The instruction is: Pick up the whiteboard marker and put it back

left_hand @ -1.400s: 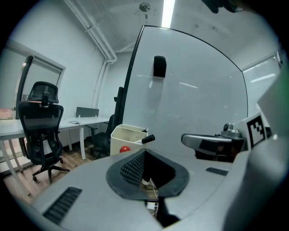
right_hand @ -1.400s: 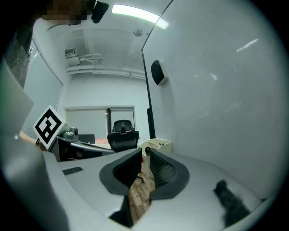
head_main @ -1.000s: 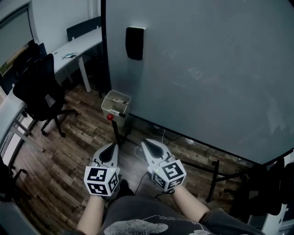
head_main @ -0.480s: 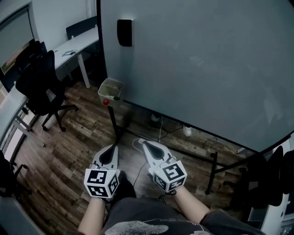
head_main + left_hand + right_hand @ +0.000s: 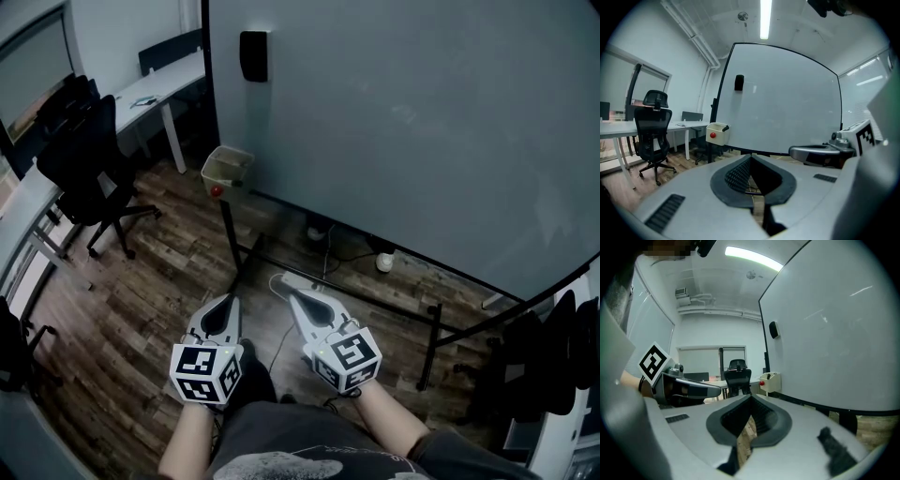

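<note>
A small beige tray [image 5: 227, 167] hangs at the lower left corner of the whiteboard [image 5: 422, 131]. A dark whiteboard marker [image 5: 725, 127] sticks out of it, next to a red round knob [image 5: 713, 135]. The tray [image 5: 770, 380] also shows far ahead in the right gripper view. Both grippers are held low in front of the person, well short of the tray and over the wooden floor. The left gripper [image 5: 223, 307] has its tips together and holds nothing. Beside it, the right gripper [image 5: 284, 289] is shut and empty too.
A black eraser [image 5: 253, 56] sticks high on the board. The board's black stand legs [image 5: 246, 253] cross the floor ahead of the grippers, with a white cable [image 5: 281, 281] near them. A black office chair [image 5: 89, 169] and white desks [image 5: 150, 89] stand to the left.
The tray and the board's lower edge have slid up and farther off in the head view. Both grippers keep their place in the view, drawing back from the board together.
</note>
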A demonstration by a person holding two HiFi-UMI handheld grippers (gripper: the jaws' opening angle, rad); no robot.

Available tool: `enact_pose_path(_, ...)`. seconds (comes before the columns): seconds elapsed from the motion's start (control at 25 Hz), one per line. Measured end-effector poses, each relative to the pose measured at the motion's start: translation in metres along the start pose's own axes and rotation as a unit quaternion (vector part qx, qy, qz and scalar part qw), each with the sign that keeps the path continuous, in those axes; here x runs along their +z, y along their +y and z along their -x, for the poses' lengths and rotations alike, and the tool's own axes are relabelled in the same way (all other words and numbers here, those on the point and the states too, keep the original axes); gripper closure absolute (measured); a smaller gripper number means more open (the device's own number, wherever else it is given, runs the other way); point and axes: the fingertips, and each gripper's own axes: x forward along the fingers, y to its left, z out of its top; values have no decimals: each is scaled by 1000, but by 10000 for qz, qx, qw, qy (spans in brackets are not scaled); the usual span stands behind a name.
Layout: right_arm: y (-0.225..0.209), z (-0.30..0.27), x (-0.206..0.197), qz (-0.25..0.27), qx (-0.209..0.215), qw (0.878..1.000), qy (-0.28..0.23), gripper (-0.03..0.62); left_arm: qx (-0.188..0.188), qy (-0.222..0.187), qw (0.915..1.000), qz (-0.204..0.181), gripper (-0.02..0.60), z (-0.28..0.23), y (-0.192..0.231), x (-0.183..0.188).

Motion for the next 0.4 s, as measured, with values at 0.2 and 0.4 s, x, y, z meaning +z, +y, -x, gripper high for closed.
enact_pose_path(0.2,11,9,-6,73,204,9997,69,572,51,27,10000,10,568,10,-8,-7)
enact_pose_path(0.4,10,11,-4,135,310,9994,85,572,118,27,9999,27,568,12,-14,-8)
